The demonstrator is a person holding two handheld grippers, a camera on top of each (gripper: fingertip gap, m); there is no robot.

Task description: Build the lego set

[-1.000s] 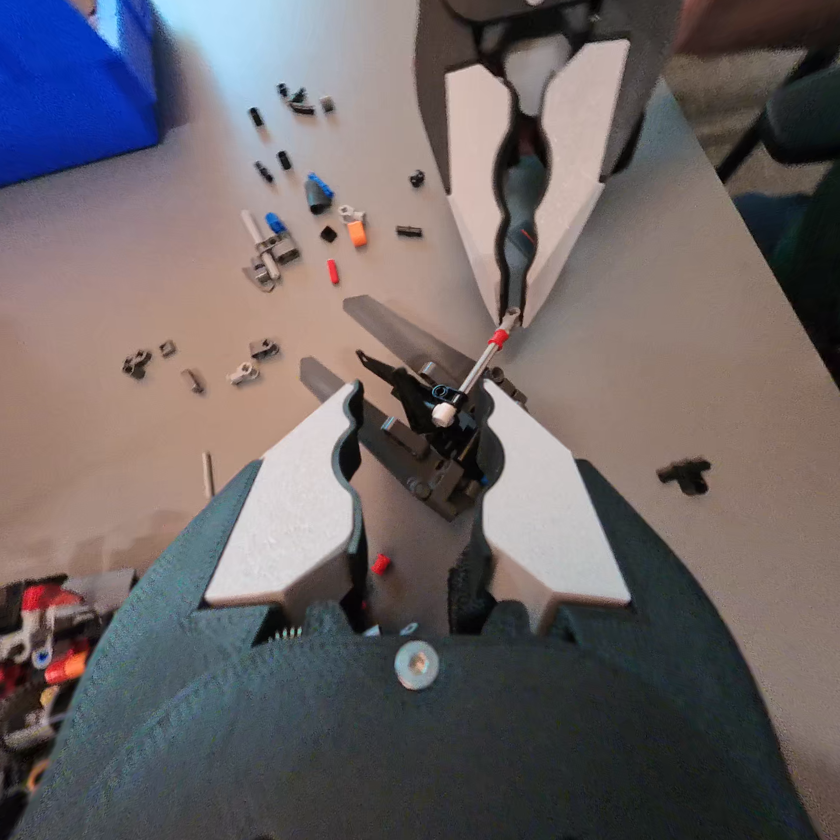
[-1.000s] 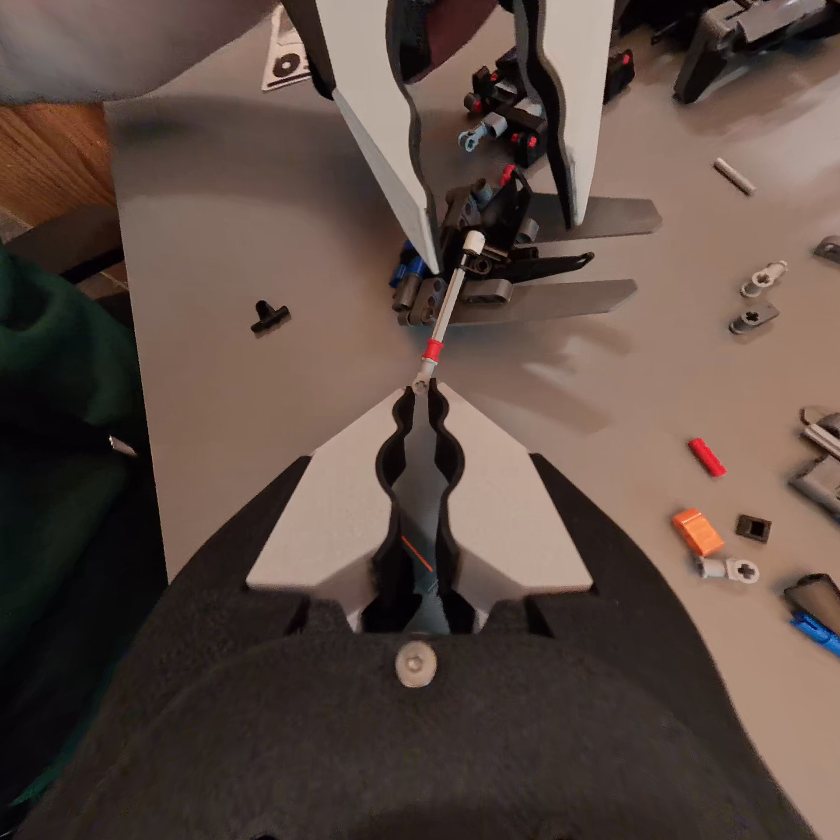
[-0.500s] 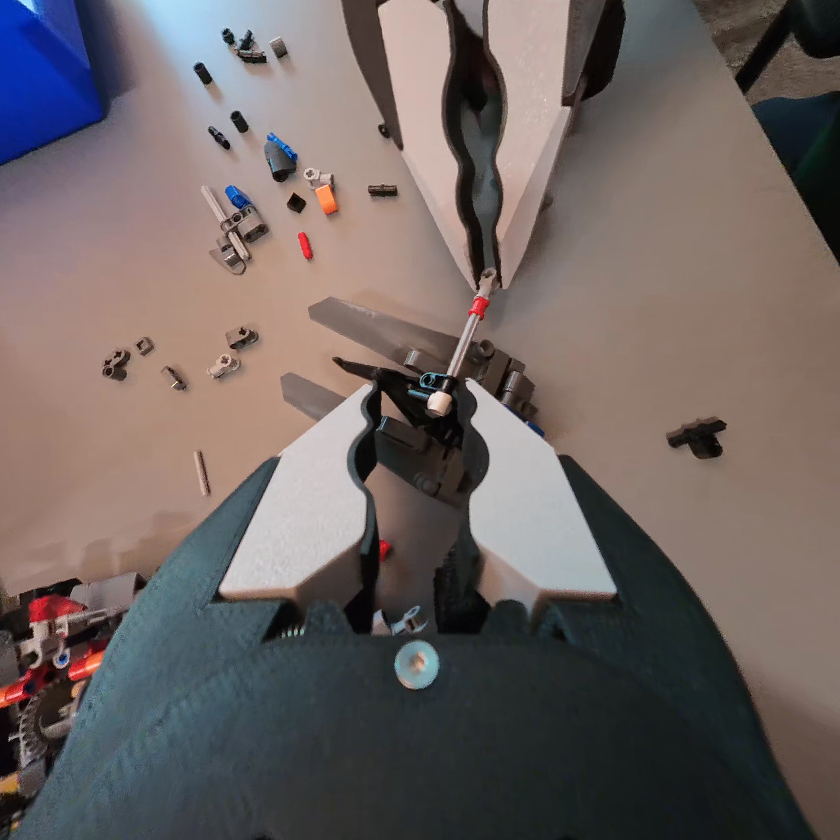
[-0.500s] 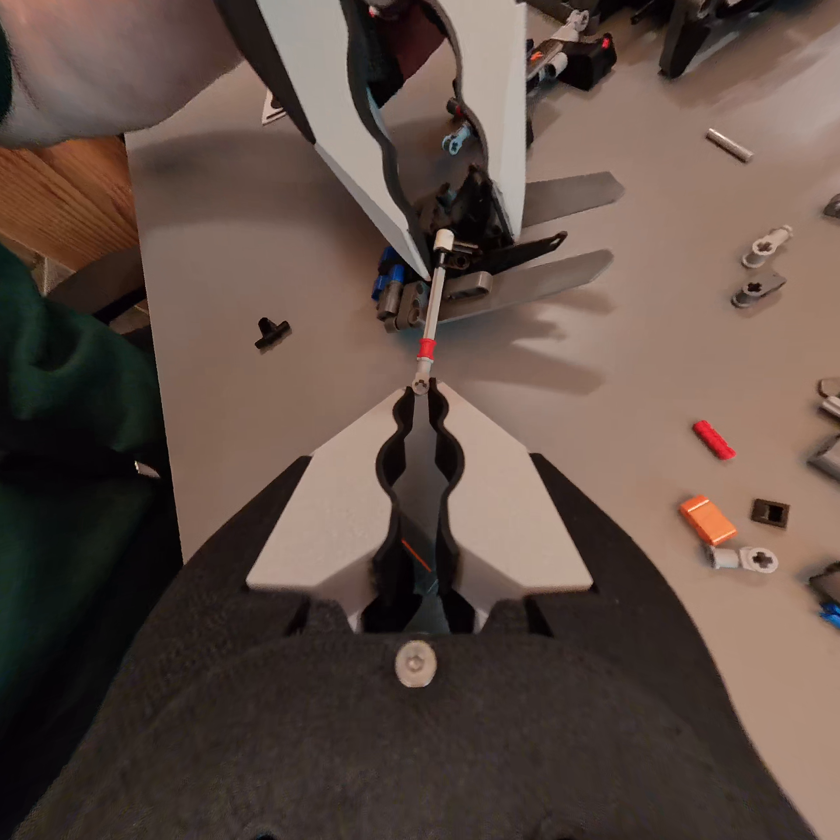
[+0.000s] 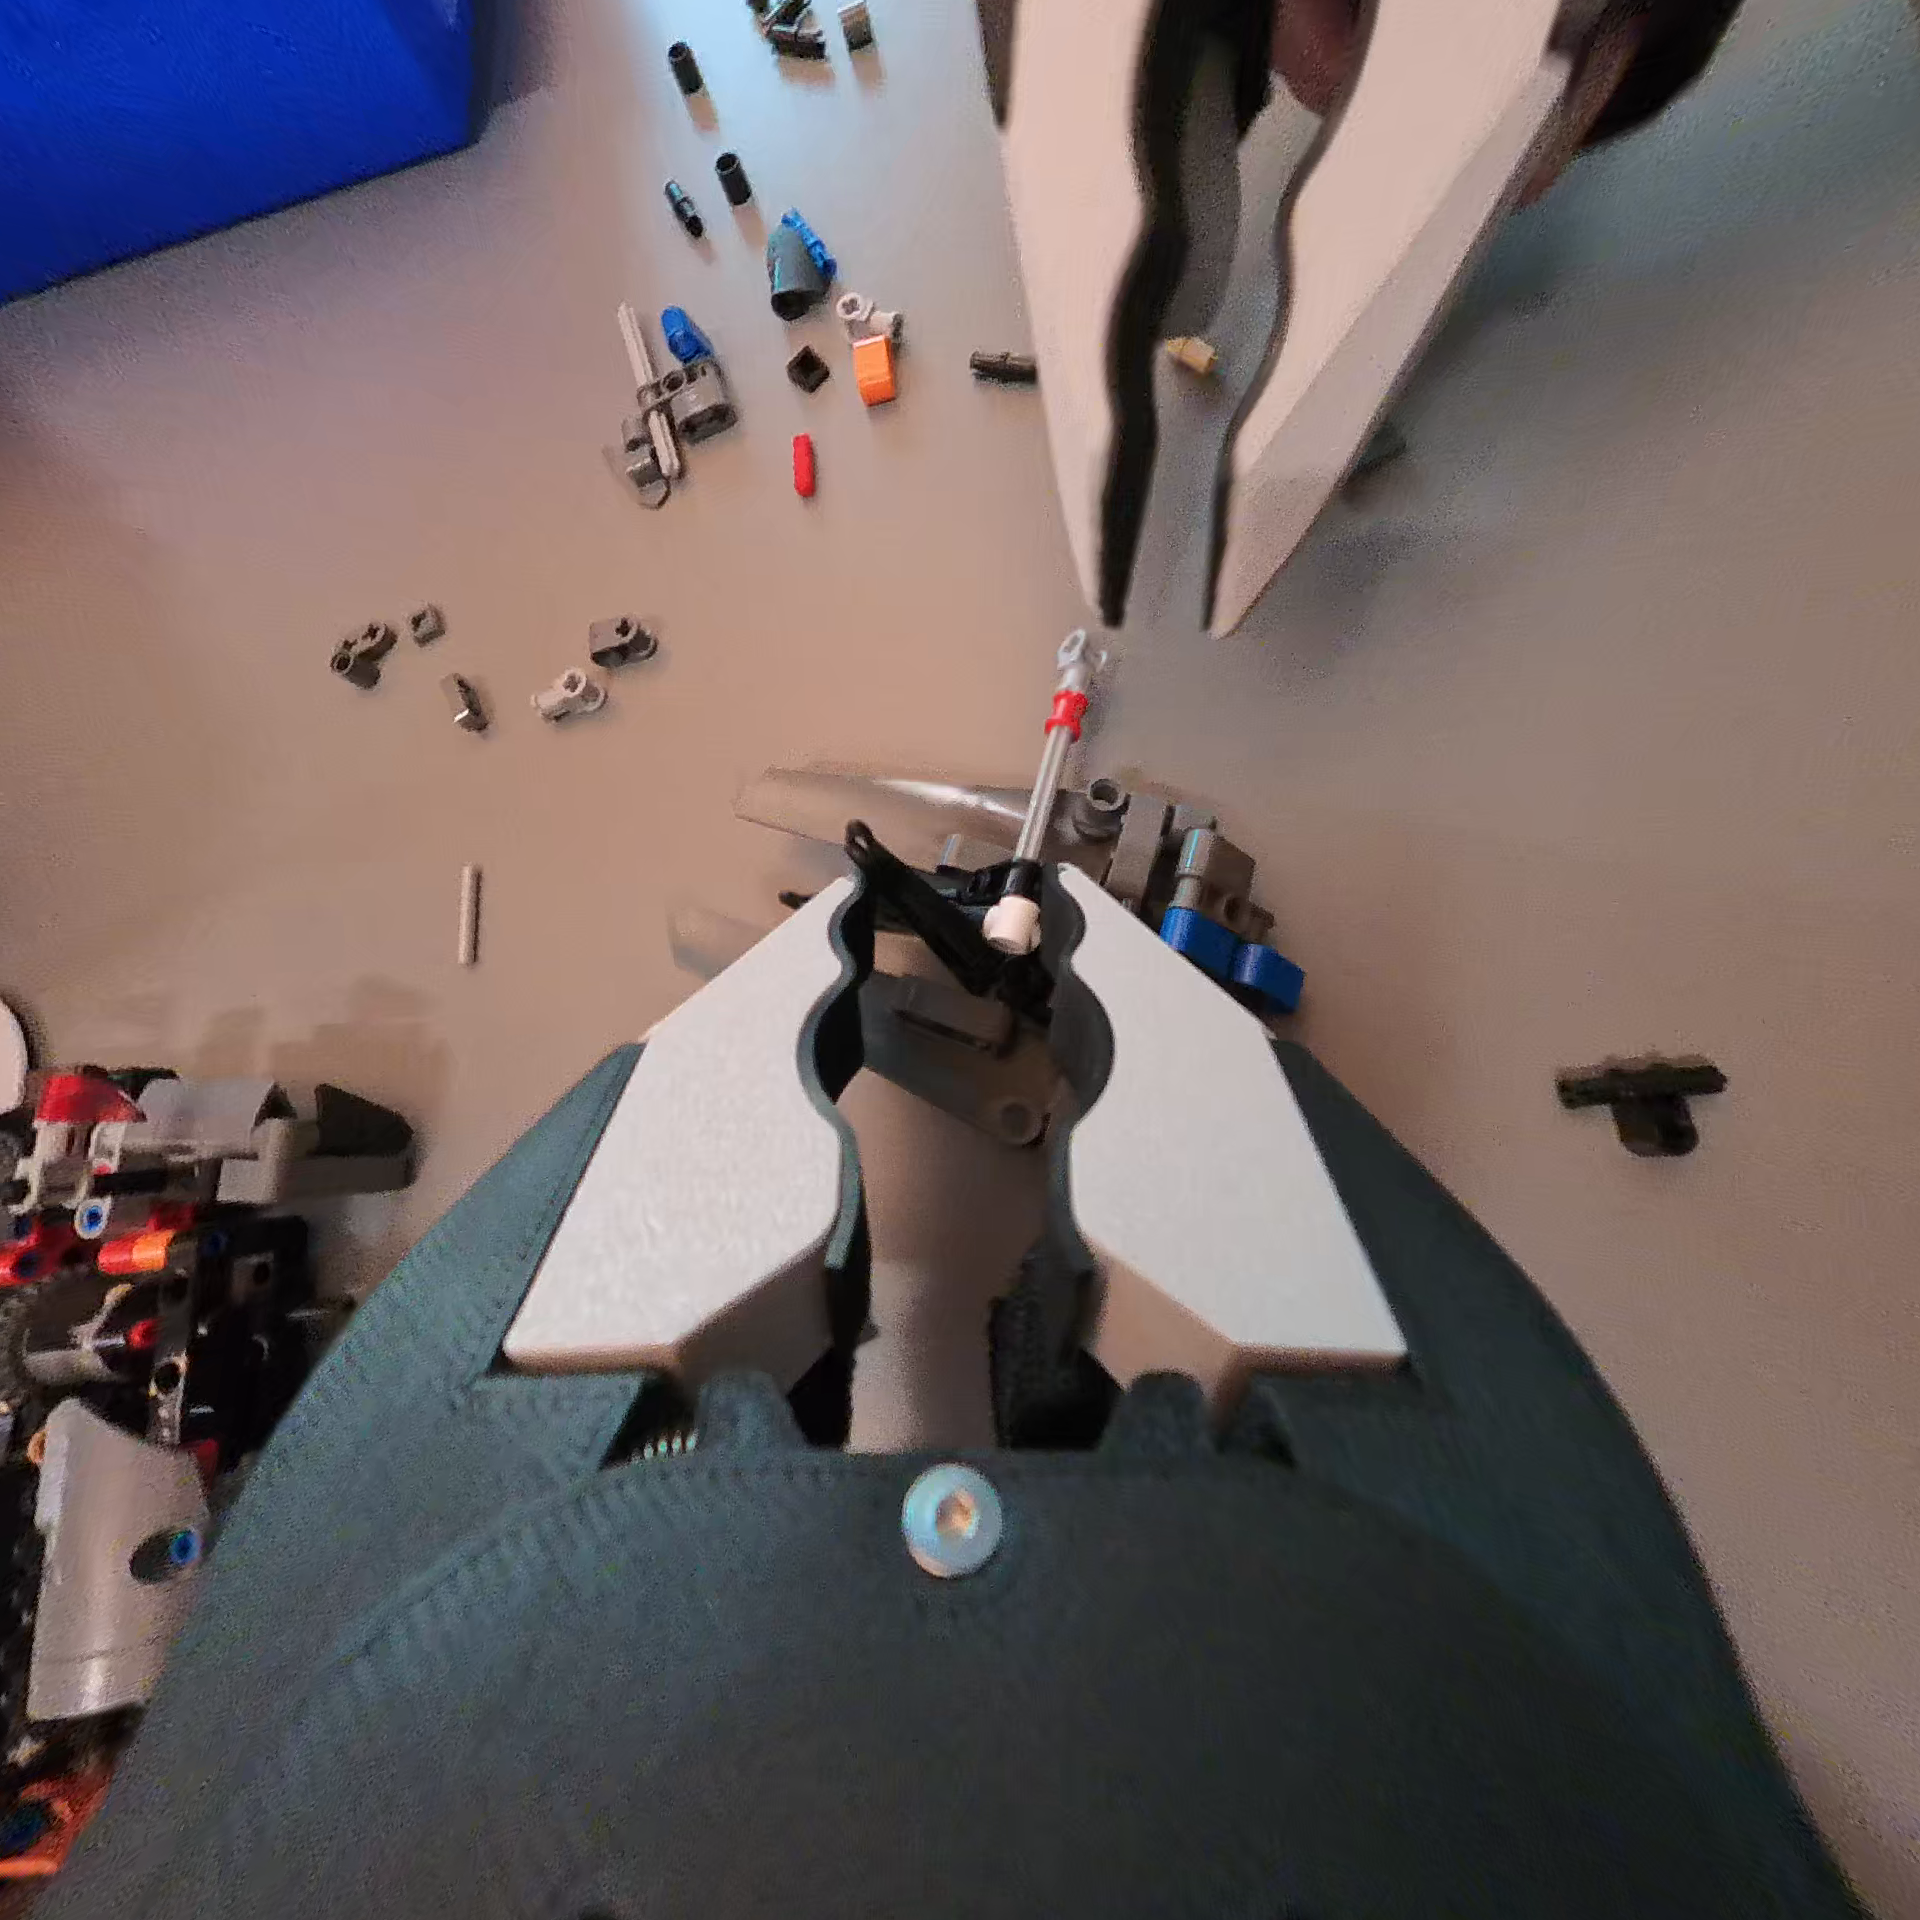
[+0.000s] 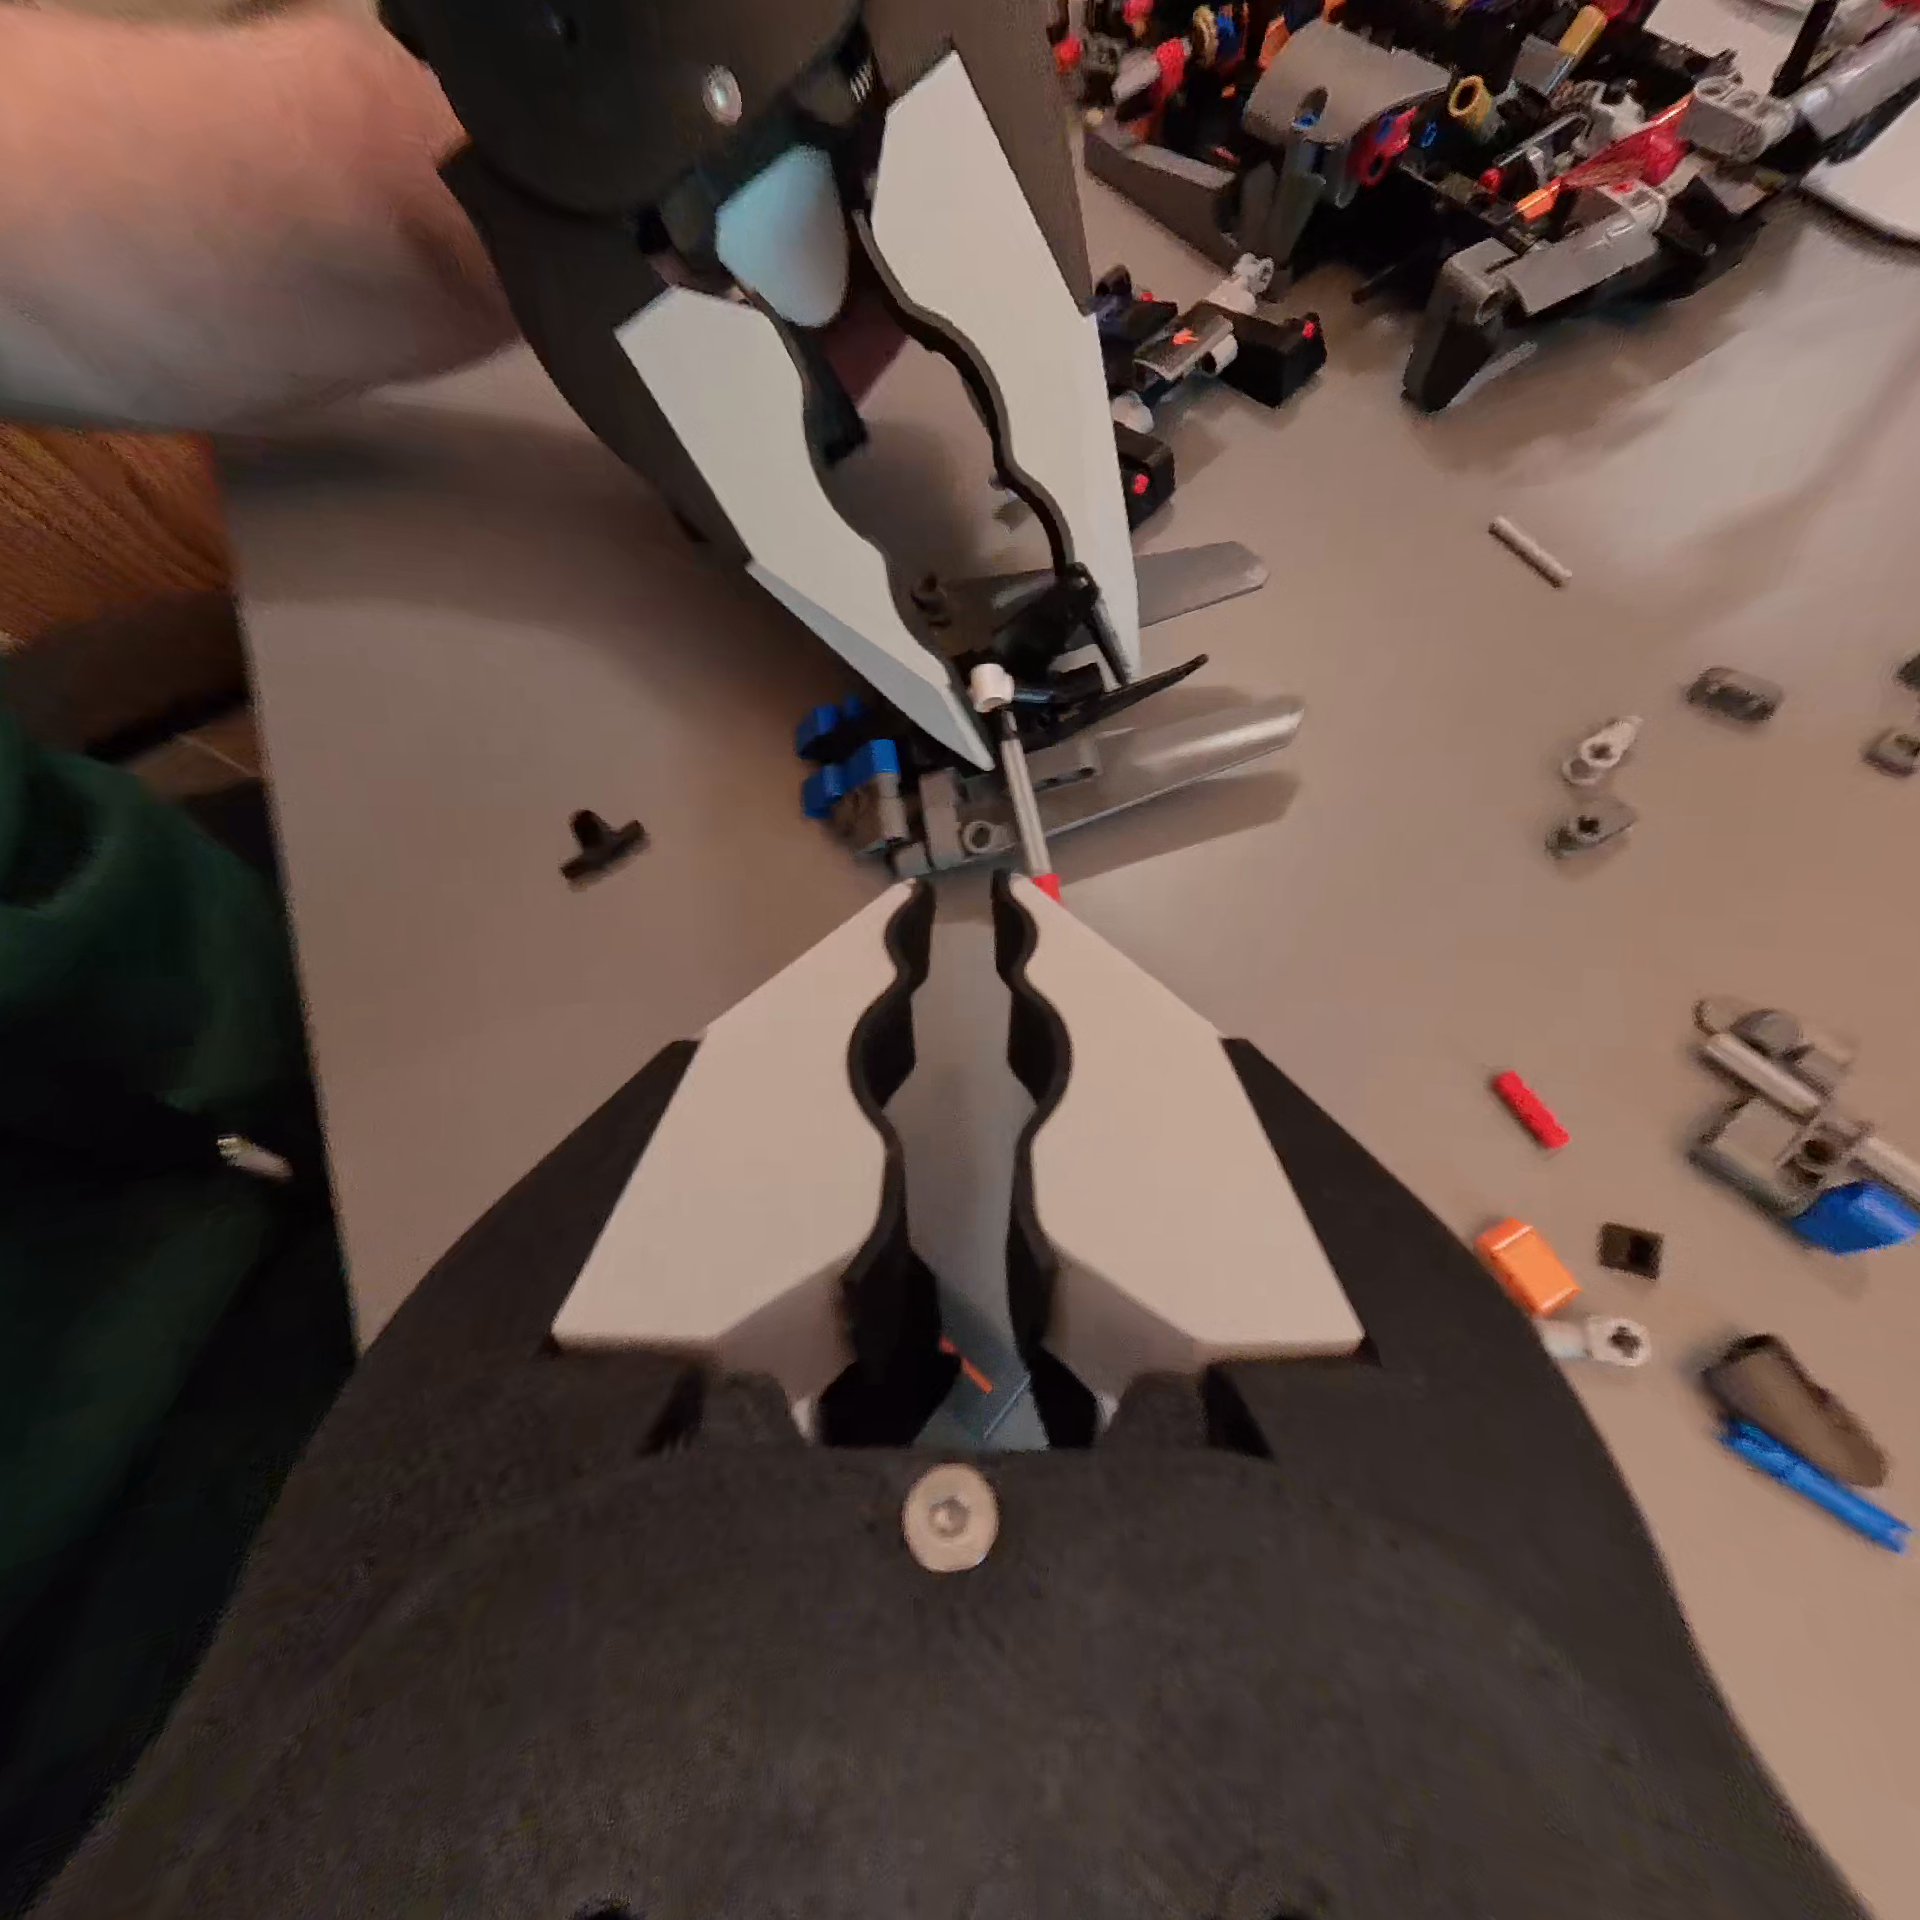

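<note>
- The left hand-held gripper is clamped on a small dark sub-assembly with grey blade-like panels and blue connectors, holding it low over the surface, near its edge.
- A thin grey axle with a red bush and a white end cap stands seated in that sub-assembly — so this piece looks to be fitted.
- The right hand-held gripper has its jaws a little apart and empty; in the left wrist view its tips hover just above the free end of the axle without touching it.
- Judged from how things lie, the build is well along but not finished: a large, mostly assembled model in grey, black and red sits at the far side of the surface, apart from the piece in hand.
- Still loose are many small parts: a red pin, an orange piece, a black T-shaped connector, a short grey rod, grey connectors and a blue-and-grey cluster.
- The sub-assembly probably has to take more parts and then join the large model — how many steps remain cannot be told.
- The surface is plain, matte grey. A blue bin stands at one corner; beyond the near edge are wood flooring and a person's green sleeve.
</note>
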